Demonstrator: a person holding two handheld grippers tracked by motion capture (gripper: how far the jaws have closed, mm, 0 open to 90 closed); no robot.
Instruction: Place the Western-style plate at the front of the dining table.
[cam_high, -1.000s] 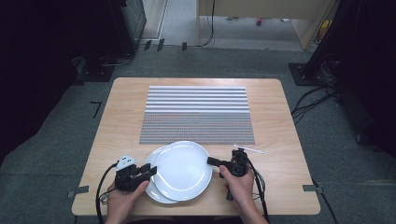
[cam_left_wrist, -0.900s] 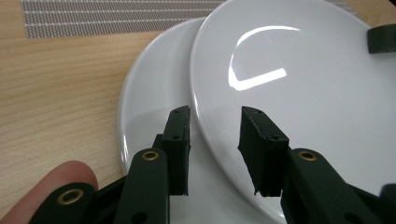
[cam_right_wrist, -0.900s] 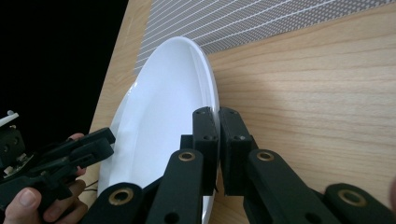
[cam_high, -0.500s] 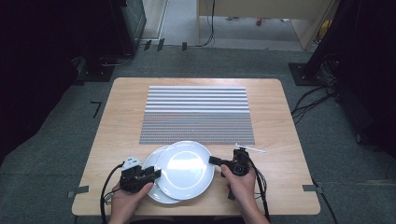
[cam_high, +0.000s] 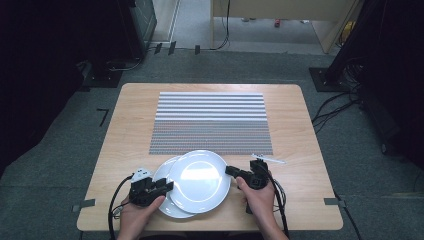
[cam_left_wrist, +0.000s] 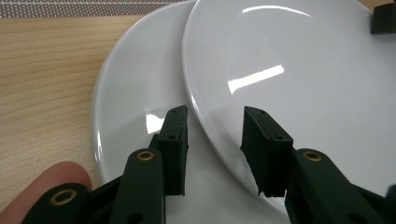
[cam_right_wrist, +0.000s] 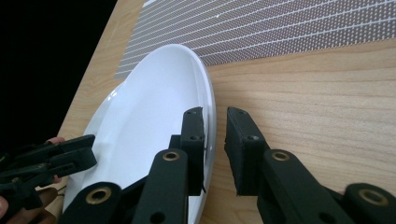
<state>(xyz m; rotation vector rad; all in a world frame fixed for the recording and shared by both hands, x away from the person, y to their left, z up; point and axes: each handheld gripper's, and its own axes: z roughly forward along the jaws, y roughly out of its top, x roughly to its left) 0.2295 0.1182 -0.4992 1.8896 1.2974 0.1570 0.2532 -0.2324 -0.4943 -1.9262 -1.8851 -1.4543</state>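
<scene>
Now my right tool (cam_right_wrist: 215, 135) has just been loosening its jaws, the rim of the upper glossy white round plate (cam_high: 200, 180) between them but no longer pinched. A second ago that plate sat higher; it now rests overlapping the lower white plate (cam_left_wrist: 135, 93) near the desk's (cam_high: 300, 125) front edge, my left tool (cam_left_wrist: 212, 135) open astride its rim.

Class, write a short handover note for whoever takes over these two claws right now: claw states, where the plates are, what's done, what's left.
Left claw: open, straddling the top plate's rim, not pinching.
Right claw: jaws have just been opening; the same plate's rim sits between them, let go.
Done: top plate rests offset on the lower plate, near the person.
Left, probably: regrip and carry a plate to the striped mat.
</scene>
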